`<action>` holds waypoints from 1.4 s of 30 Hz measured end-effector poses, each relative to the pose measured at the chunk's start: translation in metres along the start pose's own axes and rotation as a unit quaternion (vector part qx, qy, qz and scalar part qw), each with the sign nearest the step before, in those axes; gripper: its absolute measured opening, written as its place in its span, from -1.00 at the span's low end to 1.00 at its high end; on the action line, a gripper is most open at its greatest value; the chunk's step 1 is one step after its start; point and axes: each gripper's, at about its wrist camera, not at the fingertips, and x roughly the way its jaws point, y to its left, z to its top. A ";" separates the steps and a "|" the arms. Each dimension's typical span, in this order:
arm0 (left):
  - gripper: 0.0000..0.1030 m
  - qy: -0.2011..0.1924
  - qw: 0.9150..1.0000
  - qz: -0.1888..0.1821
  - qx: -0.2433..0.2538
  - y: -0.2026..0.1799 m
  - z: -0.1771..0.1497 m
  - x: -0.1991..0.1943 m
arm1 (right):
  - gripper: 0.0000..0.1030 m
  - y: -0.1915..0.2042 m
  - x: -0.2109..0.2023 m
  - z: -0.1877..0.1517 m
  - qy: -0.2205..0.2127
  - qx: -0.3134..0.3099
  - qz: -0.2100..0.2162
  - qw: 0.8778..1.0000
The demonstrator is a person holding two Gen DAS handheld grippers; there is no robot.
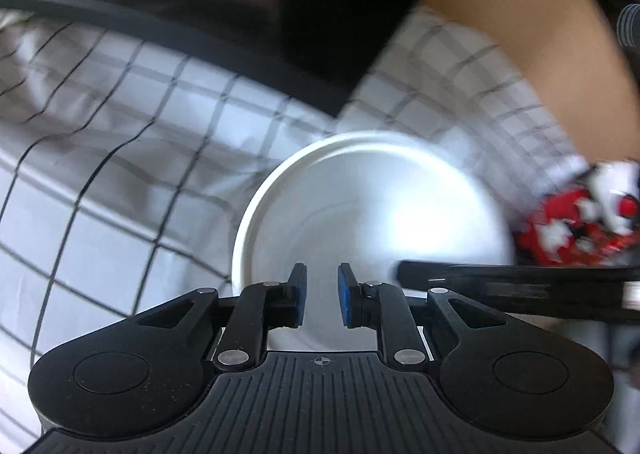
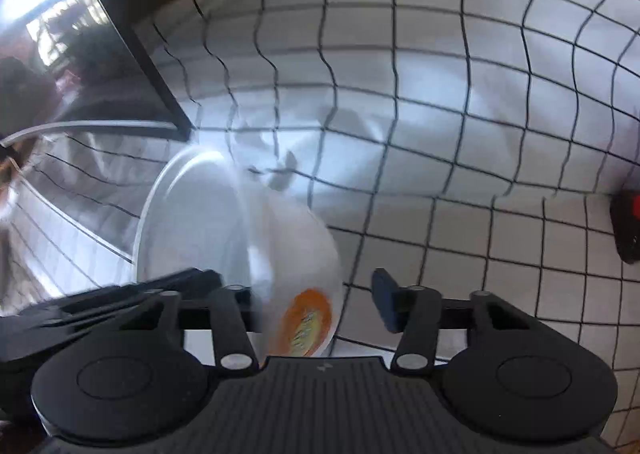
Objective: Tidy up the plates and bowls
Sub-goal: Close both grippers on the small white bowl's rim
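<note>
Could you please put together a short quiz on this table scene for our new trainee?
1. True or false: the tablecloth is plain red.
2. What lies just ahead of the left gripper? A) a white plate B) a mug C) a fork
3. What colour rings the motif on the bowl at the right gripper?
Key: 1 false, it is white with a black grid; 2 A; 3 orange.
</note>
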 end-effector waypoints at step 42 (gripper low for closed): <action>-0.61 0.011 0.997 0.048 -0.062 -0.004 -0.018 -0.001 | -0.63 -0.011 -0.037 -0.026 -0.007 0.009 0.020 1.000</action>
